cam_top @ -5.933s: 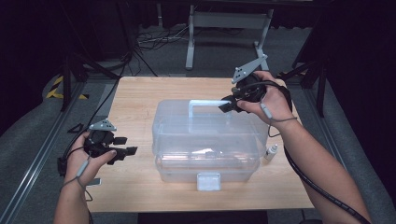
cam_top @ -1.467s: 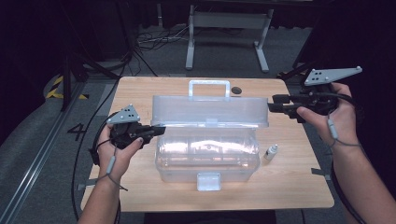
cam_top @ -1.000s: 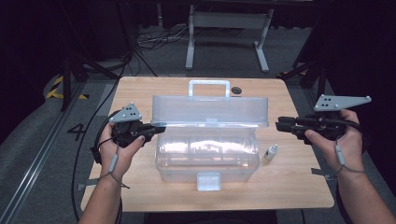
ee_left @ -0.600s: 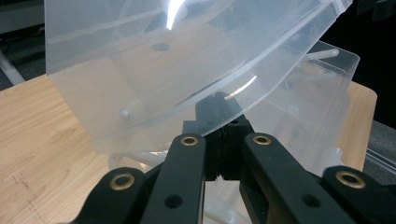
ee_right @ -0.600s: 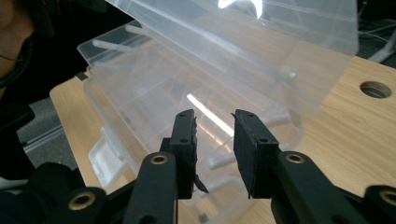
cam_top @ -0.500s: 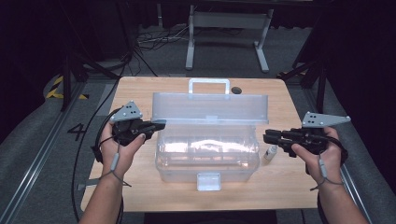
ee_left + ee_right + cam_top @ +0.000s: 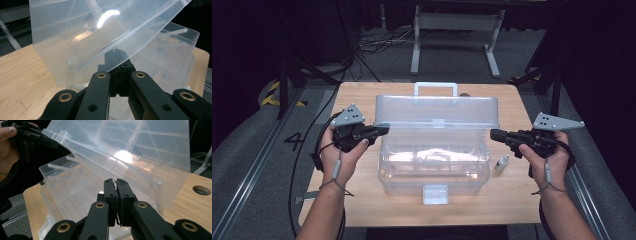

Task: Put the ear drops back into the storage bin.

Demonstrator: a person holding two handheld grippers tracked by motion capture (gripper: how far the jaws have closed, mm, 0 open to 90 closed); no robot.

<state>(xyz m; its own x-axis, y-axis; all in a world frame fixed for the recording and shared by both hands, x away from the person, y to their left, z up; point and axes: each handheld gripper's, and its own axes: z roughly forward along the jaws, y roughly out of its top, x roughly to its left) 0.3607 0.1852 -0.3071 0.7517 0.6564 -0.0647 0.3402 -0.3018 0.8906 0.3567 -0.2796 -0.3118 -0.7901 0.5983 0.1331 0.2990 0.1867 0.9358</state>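
The left gripper (image 7: 379, 131) has its jaws pressed on the lid (image 7: 437, 112) edge, propping it over the box (image 7: 434, 160). The right gripper (image 7: 494, 134), jaws pressed together and empty, sits just beside the box. A steady pinch should keep the lid from dropping. Count: one box, one lid, one bottle (image 7: 501, 164), near the right jaws.

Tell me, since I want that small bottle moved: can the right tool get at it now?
Probably yes. The bottle stands on the table beside the box, just below the right tool, with nothing between. The tool's jaws are shut and need opening first.
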